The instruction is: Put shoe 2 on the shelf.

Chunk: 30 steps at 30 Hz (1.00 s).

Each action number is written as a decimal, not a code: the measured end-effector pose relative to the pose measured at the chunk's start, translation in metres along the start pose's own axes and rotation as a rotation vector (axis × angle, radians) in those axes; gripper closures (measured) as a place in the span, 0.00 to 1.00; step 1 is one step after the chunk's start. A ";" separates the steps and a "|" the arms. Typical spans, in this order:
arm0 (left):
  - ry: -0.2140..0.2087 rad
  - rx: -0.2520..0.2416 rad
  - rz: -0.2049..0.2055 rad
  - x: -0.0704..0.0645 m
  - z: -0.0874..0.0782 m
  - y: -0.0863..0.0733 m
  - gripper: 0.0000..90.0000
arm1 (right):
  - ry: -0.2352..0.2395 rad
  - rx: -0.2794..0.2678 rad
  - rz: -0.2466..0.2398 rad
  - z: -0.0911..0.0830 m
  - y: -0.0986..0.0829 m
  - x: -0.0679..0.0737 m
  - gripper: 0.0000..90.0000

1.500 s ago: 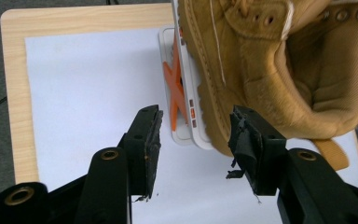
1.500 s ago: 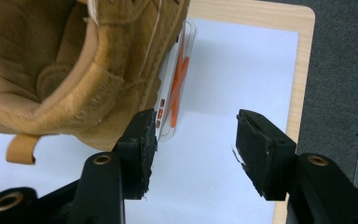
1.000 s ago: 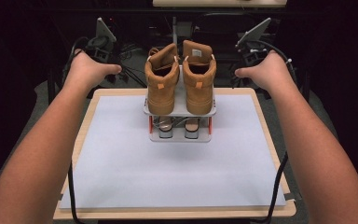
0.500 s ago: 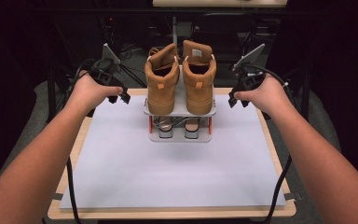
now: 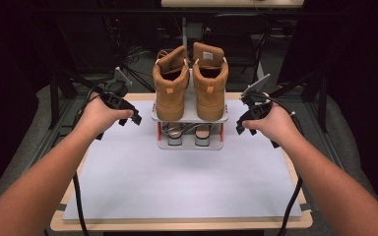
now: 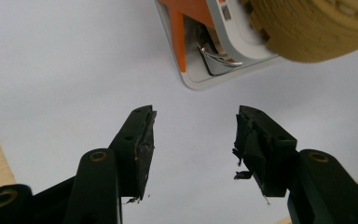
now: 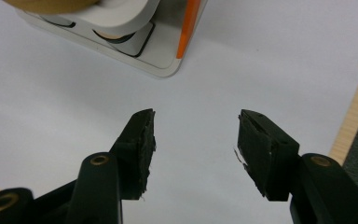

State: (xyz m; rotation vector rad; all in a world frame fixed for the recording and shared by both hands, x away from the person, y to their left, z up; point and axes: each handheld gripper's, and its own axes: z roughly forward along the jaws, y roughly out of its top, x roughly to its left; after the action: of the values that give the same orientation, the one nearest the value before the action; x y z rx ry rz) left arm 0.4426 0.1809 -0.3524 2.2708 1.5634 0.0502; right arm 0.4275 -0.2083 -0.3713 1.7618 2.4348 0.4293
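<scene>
Two tan high-top boots point(image 5: 189, 81) stand heel-first on the top shelf of a small white rack point(image 5: 190, 118) with orange posts, at the far middle of the table. A second pair of shoes point(image 5: 187, 133) sits on the shelf below. My left gripper point(image 5: 132, 117) hovers just left of the rack, open and holding nothing. To the rack's right my right gripper point(image 5: 240, 127) is likewise open and empty. The left gripper view has the rack corner point(image 6: 205, 70) and a tan sole point(image 6: 317, 28) ahead of its gripper point(image 6: 195, 135). In the right gripper view a rack corner point(image 7: 168, 60) lies ahead of that gripper point(image 7: 196, 140).
A white sheet point(image 5: 177, 182) covers a wooden board point(image 5: 177, 225) whose edges frame it. Black cables point(image 5: 78, 206) trail from both grippers off the near edge. Dark stands and chair legs point(image 5: 59, 88) crowd the floor beyond the table.
Both hands have come in from the far corners toward me and inward, and now flank the rack over the white sheet.
</scene>
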 end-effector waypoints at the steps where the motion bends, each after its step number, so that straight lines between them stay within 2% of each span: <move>1: -0.008 0.002 0.006 0.001 0.003 -0.002 0.52 | 0.001 0.006 -0.006 0.003 -0.002 0.000 0.51; 6: -0.052 0.010 -0.004 0.006 0.016 -0.014 0.52 | 0.021 0.012 -0.017 0.019 -0.012 0.002 0.51; 9: -0.056 0.006 -0.001 0.008 0.024 -0.023 0.52 | 0.032 0.021 -0.027 0.027 -0.018 0.004 0.51; 14: -0.063 -0.004 0.029 0.005 0.035 -0.039 0.50 | 0.044 0.017 -0.050 0.037 -0.030 0.008 0.51; 16: -0.058 0.003 0.053 0.003 0.040 -0.046 0.50 | 0.052 0.018 -0.060 0.039 -0.036 0.011 0.51; 17: -0.059 0.005 0.060 0.001 0.042 -0.050 0.50 | 0.032 0.024 -0.078 0.039 -0.039 0.012 0.52; 18: -0.061 0.008 0.067 0.000 0.045 -0.053 0.50 | 0.048 0.007 -0.078 0.042 -0.042 0.014 0.52; 23: -0.145 0.005 0.072 -0.006 0.058 -0.069 0.50 | 0.052 0.020 -0.105 0.051 -0.054 0.020 0.52; 24: -0.155 0.004 0.077 -0.007 0.062 -0.072 0.50 | 0.077 0.009 -0.095 0.055 -0.057 0.022 0.52; 28: -0.143 -0.002 0.102 -0.011 0.076 -0.083 0.51 | 0.107 -0.004 -0.094 0.063 -0.064 0.025 0.51; 29: -0.139 0.002 0.109 -0.011 0.080 -0.086 0.51 | 0.087 -0.004 -0.103 0.065 -0.066 0.026 0.52; 30: -0.132 -0.001 0.111 -0.011 0.084 -0.088 0.51 | 0.090 -0.025 -0.106 0.067 -0.067 0.027 0.52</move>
State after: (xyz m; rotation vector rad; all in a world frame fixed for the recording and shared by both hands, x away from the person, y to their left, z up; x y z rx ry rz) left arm 0.3800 0.1740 -0.4575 2.3082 1.3704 -0.0676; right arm 0.3739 -0.1917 -0.4524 1.6288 2.5568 0.5369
